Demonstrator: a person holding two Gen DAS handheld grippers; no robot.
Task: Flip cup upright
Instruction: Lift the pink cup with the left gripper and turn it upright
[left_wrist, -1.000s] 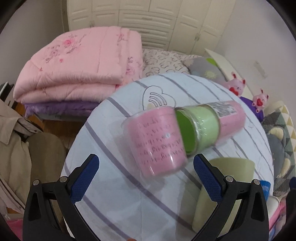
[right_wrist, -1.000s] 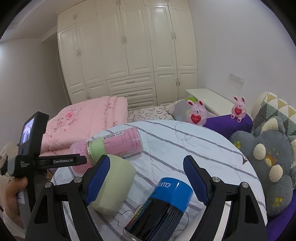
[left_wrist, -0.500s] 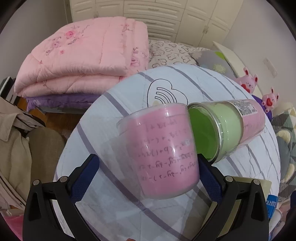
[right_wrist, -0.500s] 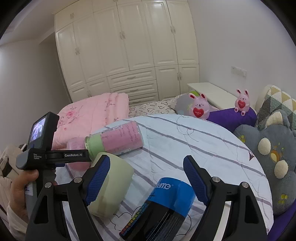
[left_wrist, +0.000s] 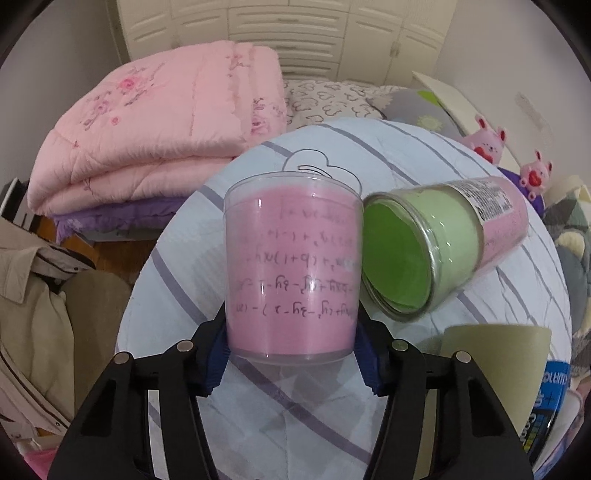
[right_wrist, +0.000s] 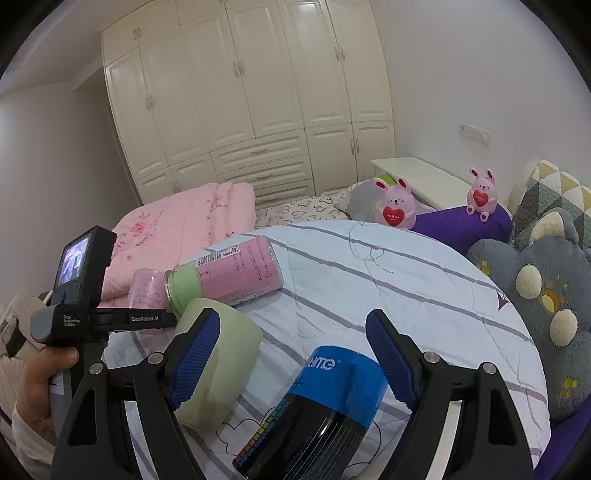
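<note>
Pink cup (left_wrist: 291, 266) clamped in left hand-held gripper (left_wrist: 290, 354), seemingly inverted

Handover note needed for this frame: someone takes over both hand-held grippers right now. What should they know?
Left hand-held gripper: shut on the pink cup, whose writing reads upside down, so it looks inverted; whether it rests on the table is unclear.
Right hand-held gripper: open, above the blue can and pale green cup, holding nothing.
A green-and-pink jar lies on its side beside the pink cup.
Done: grasp. Left: turn the cup upright, set it down.
</note>
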